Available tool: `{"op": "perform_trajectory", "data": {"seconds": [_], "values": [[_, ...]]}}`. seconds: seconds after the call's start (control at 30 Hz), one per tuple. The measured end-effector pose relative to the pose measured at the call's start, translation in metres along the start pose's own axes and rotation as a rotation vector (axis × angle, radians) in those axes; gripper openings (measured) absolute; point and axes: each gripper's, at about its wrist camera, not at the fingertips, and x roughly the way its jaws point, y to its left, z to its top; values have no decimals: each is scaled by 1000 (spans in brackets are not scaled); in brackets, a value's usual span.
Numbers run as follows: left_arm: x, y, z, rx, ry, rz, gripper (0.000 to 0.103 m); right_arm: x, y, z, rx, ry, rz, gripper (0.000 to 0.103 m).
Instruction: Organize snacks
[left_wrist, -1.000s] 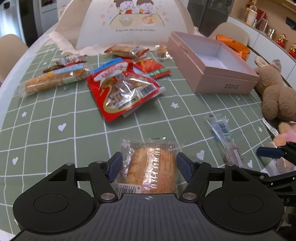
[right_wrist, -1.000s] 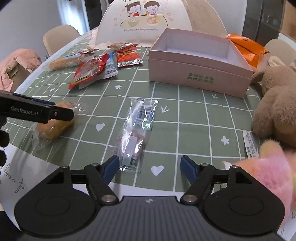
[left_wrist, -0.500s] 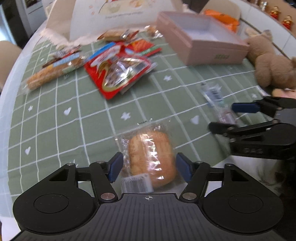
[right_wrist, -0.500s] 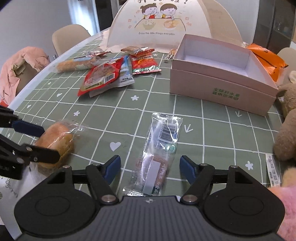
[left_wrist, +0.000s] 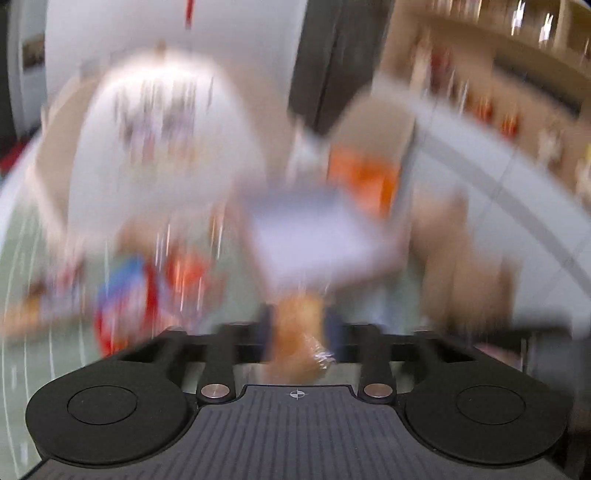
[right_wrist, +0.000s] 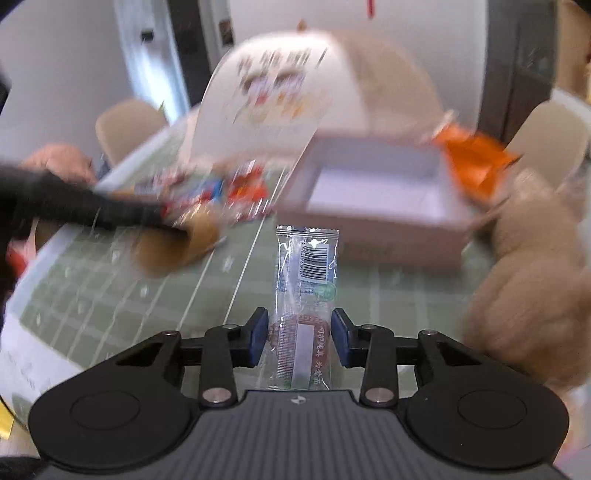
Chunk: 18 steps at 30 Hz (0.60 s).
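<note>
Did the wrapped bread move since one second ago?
Yes. The wrapped bread, gripped in the left tongs, has risen off the table toward the pink box.

A tan plush toy (right_wrist: 532, 280) sits beside beige chairs (right_wrist: 127, 127).

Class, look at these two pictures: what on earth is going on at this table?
A person is sorting snacks with a gripper in each hand. The left gripper is shut on a wrapped bun, lifted off the green table. The right gripper is closing, with a clear snack packet between its pads. An open pink box waits just beyond, next to other snacks and a plush toy.
</note>
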Motion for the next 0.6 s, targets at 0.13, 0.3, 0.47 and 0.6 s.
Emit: {"op": "perform_trajectory", "data": {"seconds": [0.13, 0.3, 0.47, 0.6], "values": [[58, 7, 55, -88, -93, -42, 29, -14, -16, 24, 47, -50, -5, 37], [80, 37, 38, -282, -144, -117, 29, -31, -29, 30, 31, -85, -84, 37], [80, 20, -8, 48, 40, -140, 31, -19, -53, 13, 84, -9, -93, 37], [94, 12, -28, 184, 118, -24, 32, 18, -54, 0, 139, 72, -66, 37]]}}
